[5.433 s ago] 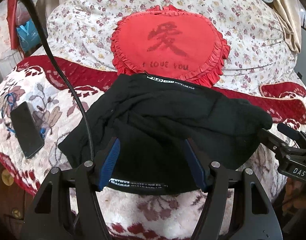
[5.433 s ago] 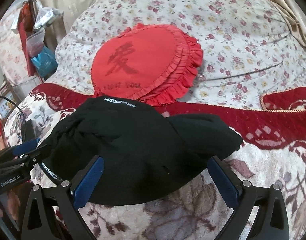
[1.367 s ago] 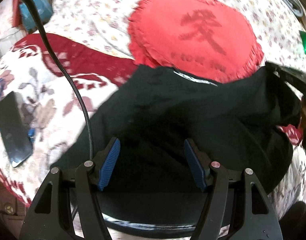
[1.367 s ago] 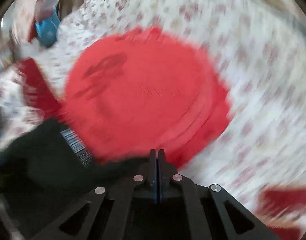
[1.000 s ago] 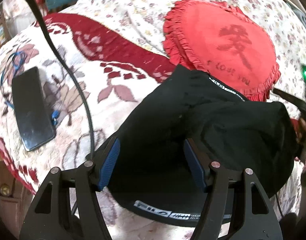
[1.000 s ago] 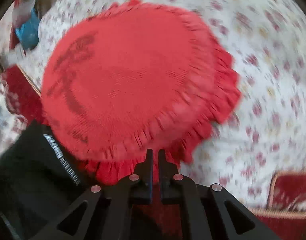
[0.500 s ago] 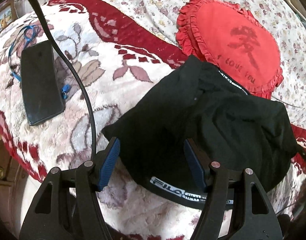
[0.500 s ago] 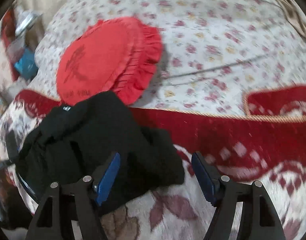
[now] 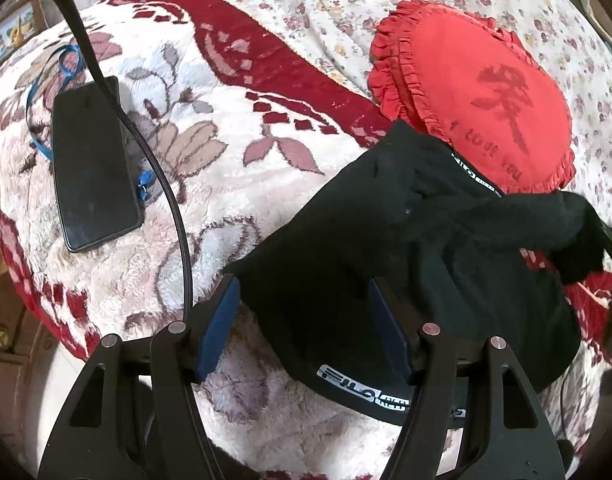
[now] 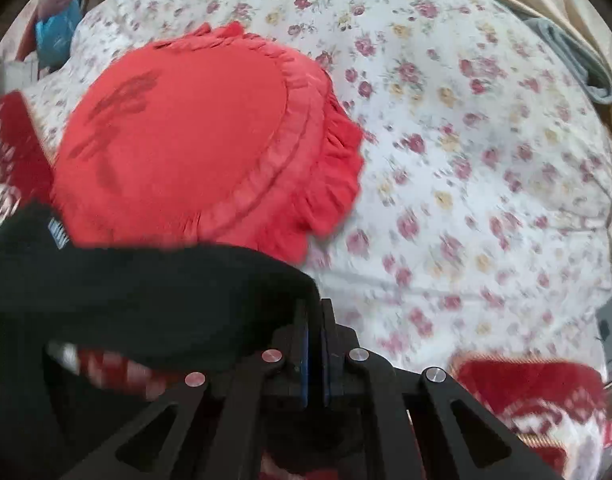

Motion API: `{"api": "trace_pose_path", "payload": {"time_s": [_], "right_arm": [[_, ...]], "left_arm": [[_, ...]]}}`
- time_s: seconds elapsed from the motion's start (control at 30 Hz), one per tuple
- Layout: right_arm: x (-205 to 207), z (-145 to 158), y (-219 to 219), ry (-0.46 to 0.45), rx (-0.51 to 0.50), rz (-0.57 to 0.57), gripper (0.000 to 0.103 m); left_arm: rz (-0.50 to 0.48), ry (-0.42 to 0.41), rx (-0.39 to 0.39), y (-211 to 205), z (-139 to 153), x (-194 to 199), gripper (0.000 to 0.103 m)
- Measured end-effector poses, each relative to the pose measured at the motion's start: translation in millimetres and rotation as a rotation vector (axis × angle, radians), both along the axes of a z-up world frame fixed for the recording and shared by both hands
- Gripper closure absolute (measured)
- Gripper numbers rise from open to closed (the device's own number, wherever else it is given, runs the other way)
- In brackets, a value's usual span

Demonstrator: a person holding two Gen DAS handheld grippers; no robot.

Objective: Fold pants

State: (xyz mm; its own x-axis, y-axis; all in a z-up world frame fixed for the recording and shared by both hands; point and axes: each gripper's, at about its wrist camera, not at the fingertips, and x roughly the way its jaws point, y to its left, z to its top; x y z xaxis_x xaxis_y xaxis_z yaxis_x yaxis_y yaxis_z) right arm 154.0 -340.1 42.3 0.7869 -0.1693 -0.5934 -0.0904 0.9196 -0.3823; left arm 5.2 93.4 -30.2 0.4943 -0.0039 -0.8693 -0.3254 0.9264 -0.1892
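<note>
Black pants (image 9: 405, 264) with a white-lettered waistband lie bunched on the plush floral blanket (image 9: 234, 184). My left gripper (image 9: 306, 328) is open, its blue-padded fingers (image 9: 220, 324) over the near left edge of the pants, holding nothing. My right gripper (image 10: 314, 344) is shut on a fold of the black pants (image 10: 154, 300) and holds it lifted off the bed; in the left wrist view that lifted flap (image 9: 553, 220) stretches toward the right edge.
A red heart-shaped frilled cushion (image 9: 477, 96) lies just behind the pants, also in the right wrist view (image 10: 202, 152). A black phone (image 9: 92, 164) with a blue cord lies left. A black cable (image 9: 146, 148) crosses the blanket. A floral quilt (image 10: 465, 152) lies behind.
The right gripper, open half a second ago, has shut on the pants' right side and lifted it. The left gripper has drawn back slightly to the left and stays open.
</note>
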Motion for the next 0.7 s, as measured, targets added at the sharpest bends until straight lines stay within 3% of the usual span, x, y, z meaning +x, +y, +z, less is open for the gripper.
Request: {"api": "trace_pose_path", "payload": {"time_s": [0.13,0.2,0.27,0.33,0.37,0.47,0.57,0.7], "right_arm": [[43.1,-35.7,4.4,0.074,0.055,-0.010,0.099],[45.8,-49.8,-1.4,0.171,0.105,-0.023,0.096],[24.4,-46.1,-18.7,0.193,0.197,-0.040,0.088],[-8.6,-33.7,-42.0,0.176,0.316,-0.071,0.056],[-32.4,-26.3,-58.2,0.170,0.386,-0.104,0.049],[-98.5,-20.0,-83.7,0.135,0.546,-0.179,0.046],[-145.0,-41.1,-80.6,0.211,0.670,-0.183,0.046],[-169.8,-74.2,-75.8,0.223,0.848,-0.187,0.046]], "left_arm": [[-0.007,0.018,0.006,0.3,-4.2,0.3,0.037],[-0.014,0.023,-0.013,2.3,-5.4,-0.8,0.037],[-0.014,0.025,-0.039,5.9,-6.8,0.1,0.037],[-0.006,0.018,-0.075,10.6,-7.0,-3.4,0.037],[-0.002,0.015,-0.088,12.8,-7.0,-5.2,0.037],[0.002,0.001,-0.131,16.5,-6.6,-13.7,0.037],[0.011,-0.006,-0.170,16.7,-9.2,-21.3,0.030],[0.044,0.002,-0.220,16.9,-17.2,-26.7,0.030]]}}
